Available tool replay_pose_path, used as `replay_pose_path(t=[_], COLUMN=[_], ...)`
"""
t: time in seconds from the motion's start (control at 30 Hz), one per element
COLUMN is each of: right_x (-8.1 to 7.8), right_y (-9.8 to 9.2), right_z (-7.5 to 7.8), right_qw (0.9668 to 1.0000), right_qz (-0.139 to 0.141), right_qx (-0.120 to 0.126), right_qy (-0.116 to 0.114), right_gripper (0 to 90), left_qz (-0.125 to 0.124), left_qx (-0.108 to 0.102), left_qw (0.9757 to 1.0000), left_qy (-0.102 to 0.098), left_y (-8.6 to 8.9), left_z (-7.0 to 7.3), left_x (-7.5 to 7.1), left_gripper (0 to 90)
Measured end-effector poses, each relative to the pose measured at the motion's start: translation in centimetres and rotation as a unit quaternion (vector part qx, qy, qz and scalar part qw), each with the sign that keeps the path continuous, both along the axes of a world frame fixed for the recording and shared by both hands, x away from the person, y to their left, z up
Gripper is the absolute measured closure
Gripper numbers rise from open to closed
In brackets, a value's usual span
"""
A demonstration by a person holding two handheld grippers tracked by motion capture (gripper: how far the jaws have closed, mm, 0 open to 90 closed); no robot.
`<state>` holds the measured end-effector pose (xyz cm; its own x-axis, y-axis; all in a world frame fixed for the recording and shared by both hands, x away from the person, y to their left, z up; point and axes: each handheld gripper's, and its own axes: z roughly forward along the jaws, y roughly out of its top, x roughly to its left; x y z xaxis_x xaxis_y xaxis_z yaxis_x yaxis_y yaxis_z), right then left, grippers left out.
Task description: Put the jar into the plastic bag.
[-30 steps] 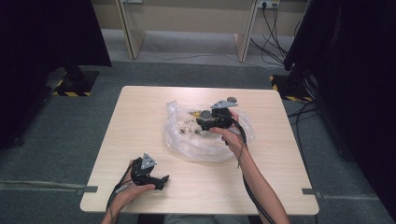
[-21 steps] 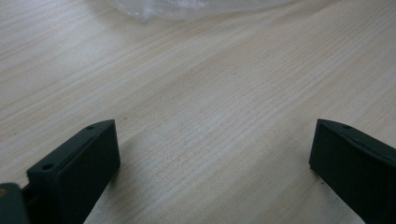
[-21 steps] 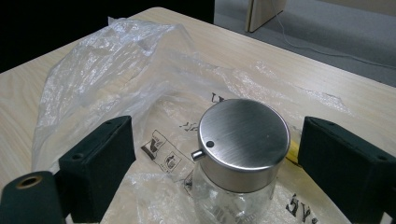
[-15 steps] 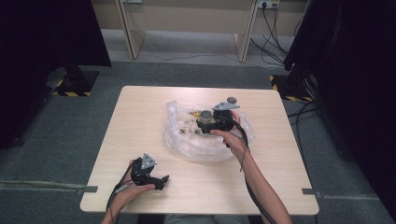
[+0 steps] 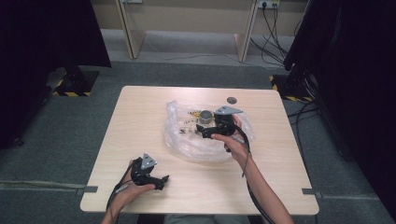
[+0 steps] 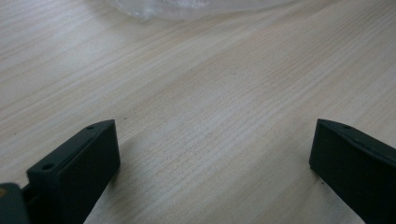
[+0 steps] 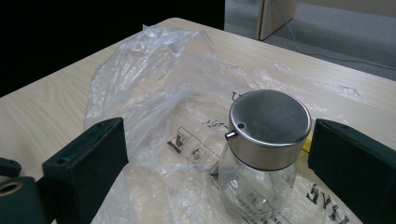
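Glass jar (image 7: pixel 261 149) between spread right tool (image 7: pixel 215 163), left tool (image 6: pixel 210 163) over bare tabletop (image 6: pixel 210 93)

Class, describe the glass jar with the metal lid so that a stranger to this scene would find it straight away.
Start at the light wooden table and find the crumpled clear plastic bag near its middle. On that bag stands a small glass jar, upright. Its brushed steel lid, with a small hole in it, marks it out from the flat dark disc lying nearby.
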<state>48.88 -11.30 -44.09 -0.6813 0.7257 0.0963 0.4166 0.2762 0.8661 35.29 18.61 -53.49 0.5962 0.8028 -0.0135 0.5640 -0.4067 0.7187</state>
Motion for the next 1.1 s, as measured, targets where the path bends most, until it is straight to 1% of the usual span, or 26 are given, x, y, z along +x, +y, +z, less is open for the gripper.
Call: replay_pose_path(t=[0.23,0.43,0.53,0.63,0.87,0.97,1.1], right_x=[-1.0,-1.6,-2.0,-2.4,-3.5,-4.1,-4.9], right_y=[-0.3,-0.4,-0.4,-0.5,-0.4,-0.5,-0.5], right_z=[0.3,0.2,0.1,0.1,0.3,0.3,0.2], right_qw=[1.0,0.9999,0.9999,0.9998,0.9994,0.9992,0.9989], right_qz=[0.006,0.011,0.014,0.017,0.027,0.031,0.037], right_qx=[0.004,0.009,0.004,0.006,0.003,0.009,0.009], right_qy=[-0.005,-0.003,-0.008,-0.009,-0.02,-0.022,-0.027], right_gripper=[5.3,5.4,5.4,5.5,5.6,5.7,5.7], left_qz=[0.0,0.0,0.0,0.0,0.0,0.0,0.0], left_qx=[0.0,0.0,0.0,0.0,0.0,0.0,0.0], left_qw=[1.0,1.0,1.0,1.0,1.0,1.0,1.0], left_qy=[0.0,0.0,0.0,0.0,0.0,0.0,0.0], left_y=[0.0,0.0,0.0,0.0,0.0,0.0,0.0], left_z=[0.0,0.0,0.0,0.0,0.0,0.0,0.0], left_x=[0.0,0.0,0.0,0.0,0.0,0.0,0.0], left_gripper=[1.1,1.1,1.1,1.1,1.1,1.1,1.1])
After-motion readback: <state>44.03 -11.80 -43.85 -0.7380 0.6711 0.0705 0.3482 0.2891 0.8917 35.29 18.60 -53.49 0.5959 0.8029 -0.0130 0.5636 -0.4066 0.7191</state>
